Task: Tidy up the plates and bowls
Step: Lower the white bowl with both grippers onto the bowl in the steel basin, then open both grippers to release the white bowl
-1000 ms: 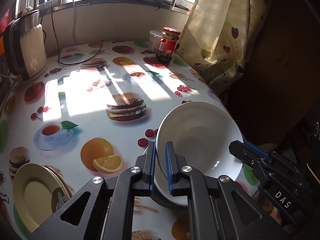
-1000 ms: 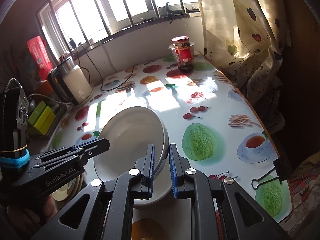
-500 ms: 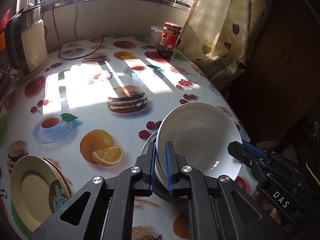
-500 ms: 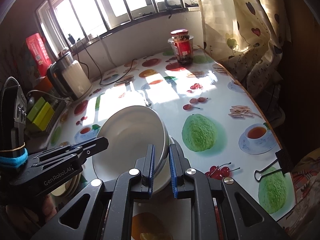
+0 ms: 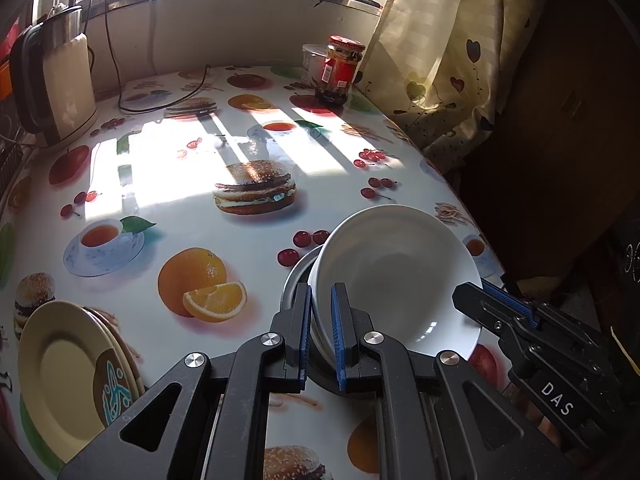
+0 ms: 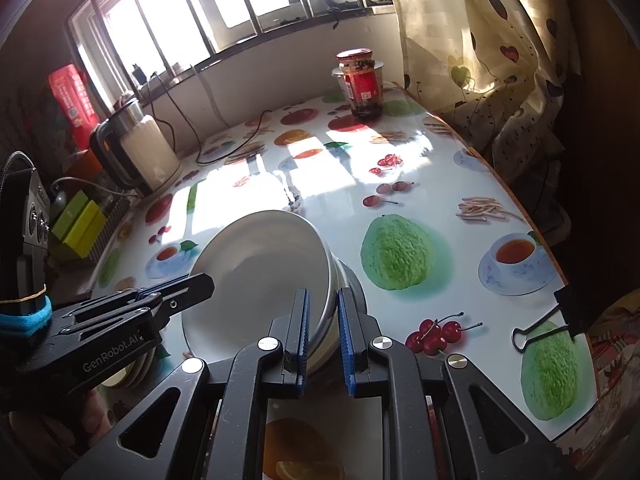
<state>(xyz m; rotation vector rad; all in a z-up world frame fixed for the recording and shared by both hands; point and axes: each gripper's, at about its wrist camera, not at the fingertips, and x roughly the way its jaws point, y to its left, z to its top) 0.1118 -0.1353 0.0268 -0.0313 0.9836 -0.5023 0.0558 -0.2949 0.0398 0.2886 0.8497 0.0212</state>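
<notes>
Left gripper (image 5: 320, 330) and right gripper (image 5: 486, 300) pinch the white bowl's (image 5: 394, 276) opposite rims.

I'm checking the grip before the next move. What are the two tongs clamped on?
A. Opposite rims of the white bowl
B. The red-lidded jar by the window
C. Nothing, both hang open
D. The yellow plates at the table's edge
A: the left tongs and the right tongs each pinch a rim of the white bowl, on opposite sides, while the yellow plates and the jar sit untouched.
</notes>
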